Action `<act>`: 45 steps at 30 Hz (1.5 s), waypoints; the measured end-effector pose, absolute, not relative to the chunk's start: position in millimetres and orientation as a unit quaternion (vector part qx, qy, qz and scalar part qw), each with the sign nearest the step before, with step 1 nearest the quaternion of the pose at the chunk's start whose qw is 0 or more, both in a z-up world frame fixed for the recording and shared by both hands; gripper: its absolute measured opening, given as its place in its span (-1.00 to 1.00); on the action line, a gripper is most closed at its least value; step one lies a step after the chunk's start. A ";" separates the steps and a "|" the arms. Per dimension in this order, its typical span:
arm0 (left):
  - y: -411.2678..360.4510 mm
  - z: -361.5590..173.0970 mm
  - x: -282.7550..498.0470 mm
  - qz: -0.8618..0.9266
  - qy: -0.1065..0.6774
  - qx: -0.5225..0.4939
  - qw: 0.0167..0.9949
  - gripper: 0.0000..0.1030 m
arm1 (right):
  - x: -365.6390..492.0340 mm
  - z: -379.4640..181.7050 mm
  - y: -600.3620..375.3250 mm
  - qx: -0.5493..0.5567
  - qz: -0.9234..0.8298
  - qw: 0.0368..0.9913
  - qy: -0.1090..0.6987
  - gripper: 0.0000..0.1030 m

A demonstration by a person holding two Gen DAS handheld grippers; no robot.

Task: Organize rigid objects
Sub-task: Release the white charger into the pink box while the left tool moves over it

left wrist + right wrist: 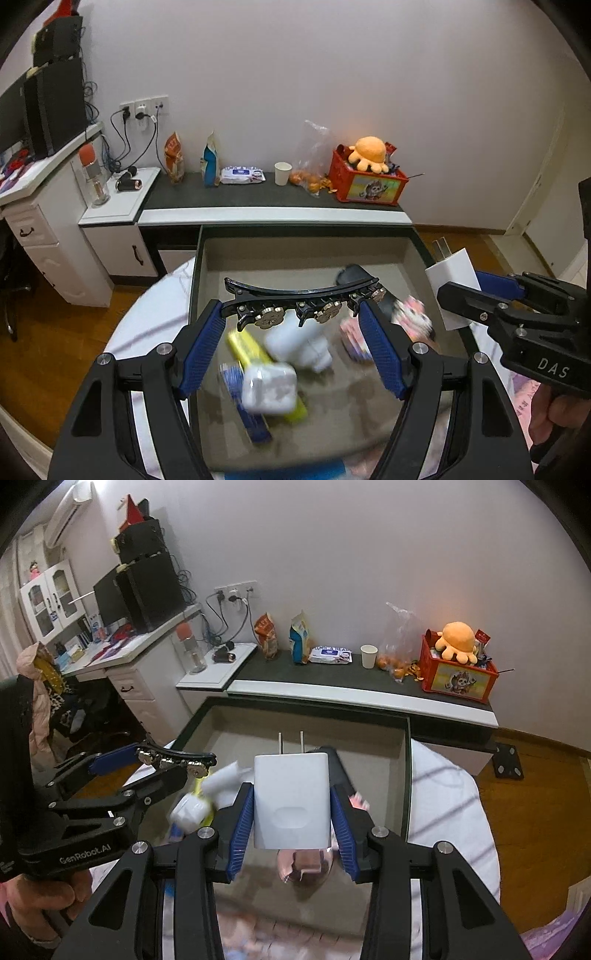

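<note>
My left gripper (293, 314) is shut on a long black hair clip (303, 299) with metal flower studs, held across its tips above the open grey drawer (306, 251). The clip also shows in the right wrist view (173, 758). My right gripper (291, 794) is shut on a white plug charger (291, 801), prongs pointing forward, above the drawer (369, 731). In the left wrist view the charger (452, 280) hangs at the drawer's right edge. Blurred items lie in the drawer: a white cube (269, 387), a yellow stick (255, 350), a white bottle (299, 343).
A dark desk top (258, 192) behind the drawer carries snack bags, a wipes pack (242, 174), a paper cup (283, 173), oranges and a red crate (365, 184) with an orange plush toy. White cabinets (55, 240) stand at left. White bedding lies around the drawer.
</note>
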State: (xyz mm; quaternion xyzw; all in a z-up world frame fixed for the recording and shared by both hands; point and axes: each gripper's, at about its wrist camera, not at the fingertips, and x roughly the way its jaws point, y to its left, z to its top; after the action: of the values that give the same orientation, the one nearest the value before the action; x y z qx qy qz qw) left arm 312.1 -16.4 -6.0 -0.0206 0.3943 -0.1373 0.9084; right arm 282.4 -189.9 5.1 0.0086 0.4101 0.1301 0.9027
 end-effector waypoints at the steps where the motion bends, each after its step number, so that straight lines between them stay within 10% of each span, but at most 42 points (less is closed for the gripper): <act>1: -18.1 -8.1 320.8 -0.136 0.398 -0.019 0.907 0.46 | 288.4 2.1 -190.6 0.008 0.128 0.901 0.413 -0.19; 17: -39.9 -53.6 385.7 -0.128 0.455 0.002 0.881 0.50 | 365.3 -60.4 -201.4 0.011 0.098 0.866 0.490 -0.17; 21: -37.1 -53.0 385.2 -0.115 0.456 0.003 0.882 0.57 | 363.1 -55.6 -203.8 0.017 0.092 0.872 0.480 0.51; 26: -29.6 -41.7 375.3 -0.096 0.448 0.004 0.889 0.95 | 353.9 -40.1 -206.0 0.028 0.088 0.883 0.461 0.57; 45: -6.6 33.1 233.2 -0.078 0.380 -0.003 0.922 0.99 | 228.7 37.0 -198.6 0.042 0.089 0.924 0.370 0.80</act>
State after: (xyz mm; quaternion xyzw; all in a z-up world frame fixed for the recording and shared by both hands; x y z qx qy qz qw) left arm 233.2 -6.6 33.1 -0.0028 0.3799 -0.0778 0.9217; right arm 228.7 -198.6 37.0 0.0422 0.3704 0.0891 0.9236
